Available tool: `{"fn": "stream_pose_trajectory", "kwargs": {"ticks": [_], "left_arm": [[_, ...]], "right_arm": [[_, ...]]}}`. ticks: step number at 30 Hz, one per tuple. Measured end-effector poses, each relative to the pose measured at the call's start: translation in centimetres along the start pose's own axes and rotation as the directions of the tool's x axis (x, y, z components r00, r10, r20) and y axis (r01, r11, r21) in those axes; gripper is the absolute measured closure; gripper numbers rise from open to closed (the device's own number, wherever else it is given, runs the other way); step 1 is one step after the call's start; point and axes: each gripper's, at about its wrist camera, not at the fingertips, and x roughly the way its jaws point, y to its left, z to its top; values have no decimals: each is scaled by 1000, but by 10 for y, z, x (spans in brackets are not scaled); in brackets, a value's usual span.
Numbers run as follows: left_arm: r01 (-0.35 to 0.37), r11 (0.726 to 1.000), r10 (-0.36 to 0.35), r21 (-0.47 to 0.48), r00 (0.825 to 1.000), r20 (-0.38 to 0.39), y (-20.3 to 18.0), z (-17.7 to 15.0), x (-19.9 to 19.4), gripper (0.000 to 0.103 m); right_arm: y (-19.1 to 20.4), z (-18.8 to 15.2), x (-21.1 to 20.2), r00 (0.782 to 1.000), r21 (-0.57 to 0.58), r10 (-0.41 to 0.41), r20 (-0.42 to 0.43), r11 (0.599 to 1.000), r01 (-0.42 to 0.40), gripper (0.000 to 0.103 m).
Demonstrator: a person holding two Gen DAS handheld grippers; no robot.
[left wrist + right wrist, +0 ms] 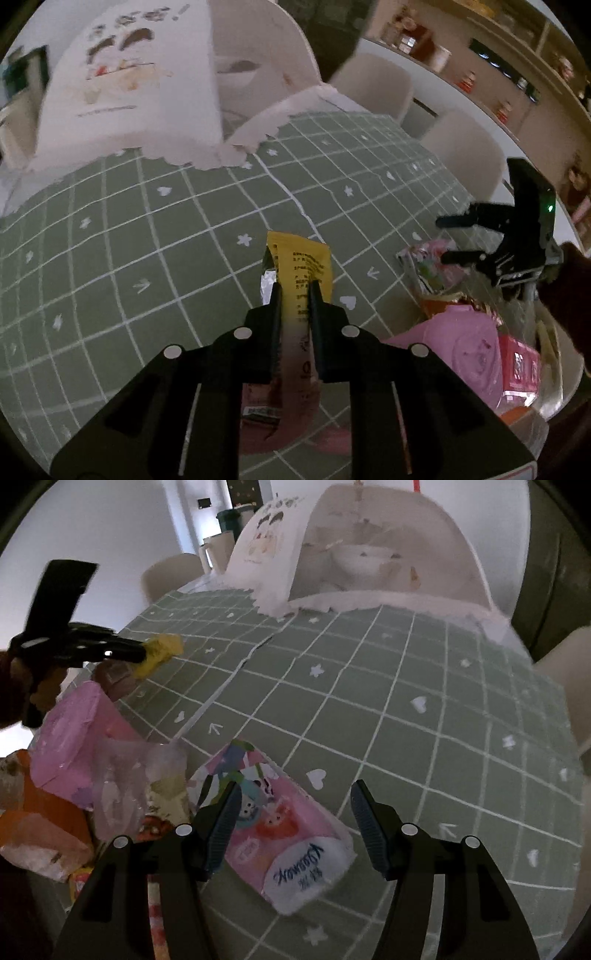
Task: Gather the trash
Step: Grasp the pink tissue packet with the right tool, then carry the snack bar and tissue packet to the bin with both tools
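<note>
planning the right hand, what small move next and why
Probably lower the right gripper a little and close on the pink tissue pack: its jaws stand open either side of the pack, not yet pressing it. The left gripper already grips the yellow wrapper.

The right claw [291, 823] hangs open over a pink tissue pack [291, 853] on the green surface [424, 720]; far left, the left claw [142, 651] grips a yellow wrapper [160, 651].

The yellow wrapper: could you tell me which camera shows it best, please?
The left wrist view: the yellow wrapper fills the centre, printed text visible, clamped in the left gripper. The right wrist view shows only a small, blurred piece at its left edge.
</note>
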Motion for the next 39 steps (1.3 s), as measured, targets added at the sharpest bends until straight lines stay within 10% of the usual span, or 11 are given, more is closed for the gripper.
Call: {"fn": "stream_pose_trajectory", "kwargs": {"ticks": [6,16,22,39], "left_arm": [[16,983,-15,-181,1000,7,11,-14,-9,89],[-13,965,21,-263,999,29,16,-27,-33,89],[-4,964,26,-267,997,79,3,-33,-64,89],[137,987,-119,-87,976,183,-122,-73,-142,89]], "right_arm": [[18,-11,5,995,-51,93,-46,994,-96,45],[48,-18,8,996,-194,-26,-91,981,8,45],[55,-21,-6,993,-112,-100,-56,989,94,95],[126,-89,-189,902,264,-397,171,900,346,96]]}}
